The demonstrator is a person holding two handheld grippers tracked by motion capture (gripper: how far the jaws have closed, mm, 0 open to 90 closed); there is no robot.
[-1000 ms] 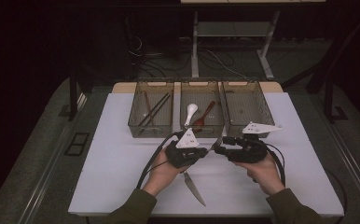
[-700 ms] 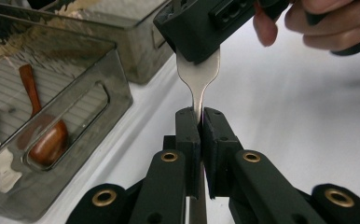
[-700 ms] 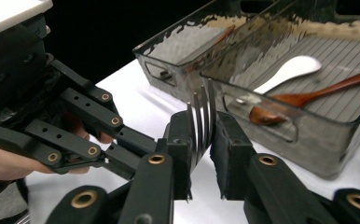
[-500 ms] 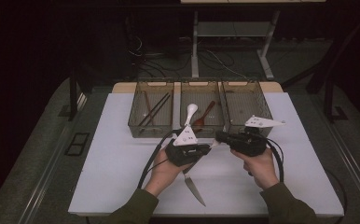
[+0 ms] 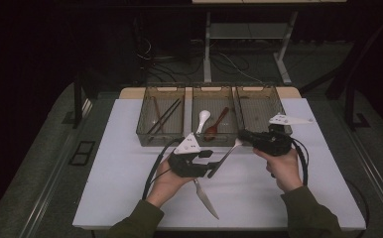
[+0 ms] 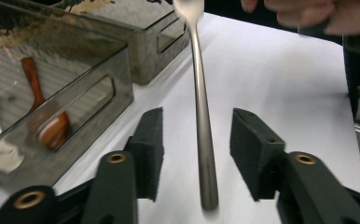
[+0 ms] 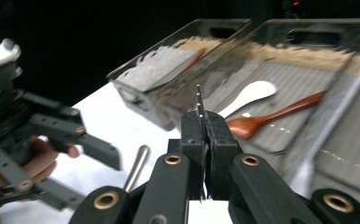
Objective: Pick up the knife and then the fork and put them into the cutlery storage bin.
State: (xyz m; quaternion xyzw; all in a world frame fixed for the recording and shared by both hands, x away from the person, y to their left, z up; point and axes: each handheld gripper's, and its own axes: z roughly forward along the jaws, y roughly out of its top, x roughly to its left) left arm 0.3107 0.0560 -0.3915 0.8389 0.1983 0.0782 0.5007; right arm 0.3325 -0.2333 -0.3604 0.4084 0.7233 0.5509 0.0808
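A metal fork (image 5: 226,156) spans the gap between my two grippers above the white table (image 5: 130,163). My right gripper (image 5: 242,136) is shut on the fork's head, and the tines (image 7: 199,100) stick out past its pads. The fork handle (image 6: 204,140) lies between the jaws of my left gripper (image 5: 210,164), whose jaws have just been opening. Both pads (image 6: 152,135) now stand apart from the handle. In the right gripper view the left gripper (image 7: 52,135) shows at the left with its jaws spread.
A table knife (image 5: 205,197) lies on the table near the front edge, below the left gripper. Three clear trays stand at the back: the left tray (image 5: 145,131) holds chopsticks (image 5: 163,116), the middle one a white spoon (image 5: 203,120) and a wooden spoon (image 5: 217,124), beside the right tray (image 5: 259,106).
The right gripper closed on the fork's head and drew a little up and to the right. The left gripper's jaws opened off the handle. The left hand stayed in place.
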